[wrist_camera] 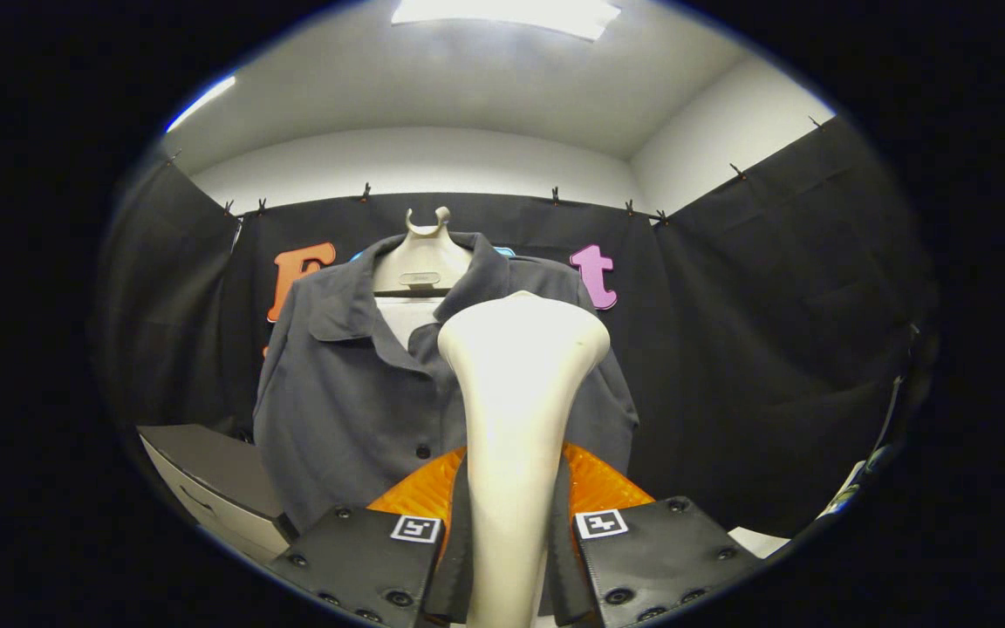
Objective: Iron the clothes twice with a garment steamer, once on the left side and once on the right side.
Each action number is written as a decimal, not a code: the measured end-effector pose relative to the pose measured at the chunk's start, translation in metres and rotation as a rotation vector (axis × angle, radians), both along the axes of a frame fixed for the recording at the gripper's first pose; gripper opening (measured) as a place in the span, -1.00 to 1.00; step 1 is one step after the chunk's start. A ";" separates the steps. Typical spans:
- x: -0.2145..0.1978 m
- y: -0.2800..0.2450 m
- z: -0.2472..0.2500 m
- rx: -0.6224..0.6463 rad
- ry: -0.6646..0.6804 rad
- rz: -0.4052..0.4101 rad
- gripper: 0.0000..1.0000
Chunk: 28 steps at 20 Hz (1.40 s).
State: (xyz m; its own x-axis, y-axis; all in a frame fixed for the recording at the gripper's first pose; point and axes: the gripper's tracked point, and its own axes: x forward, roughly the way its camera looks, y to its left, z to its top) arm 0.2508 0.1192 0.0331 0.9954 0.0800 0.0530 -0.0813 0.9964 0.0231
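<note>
Between the jaws, gripper view: garment steamer (516, 410), cream plastic, smooth and glossy. Its handle runs up from the gripper (509, 558) and flares into a wide rounded head. Both fingers press on the handle, one each side, so the jaws are clenched on it. Just beyond the head hangs the shirt (345, 384): dark grey, matte woven fabric, soft collar, small dark buttons down the placket, on a pale moulded hanger (422, 257) against the black cloth wall. Grey cabinet (215, 480) sits low, to the shirt's left.

Handling, my guess: steamer is rigid, prob. light-to-moderate, but slick shell could twist in the grip; narrow handle is the right hold. Shirt is limp, will sway and give under pressure, so light contact.
</note>
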 end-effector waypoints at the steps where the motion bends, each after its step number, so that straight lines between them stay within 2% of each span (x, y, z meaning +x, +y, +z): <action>1: 0.008 -0.006 -0.003 -0.012 0.008 -0.003 -0.16; 7: 0.043 -0.017 -0.029 -0.011 0.068 0.018 -0.16; 14: 0.059 -0.010 -0.050 -0.024 0.094 0.038 -0.15; 28: 0.030 -0.012 -0.107 -0.041 0.152 0.012 -0.15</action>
State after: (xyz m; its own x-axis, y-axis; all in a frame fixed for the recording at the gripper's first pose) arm 0.2812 0.1070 -0.0735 0.9906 0.0912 -0.1022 -0.0921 0.9957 -0.0043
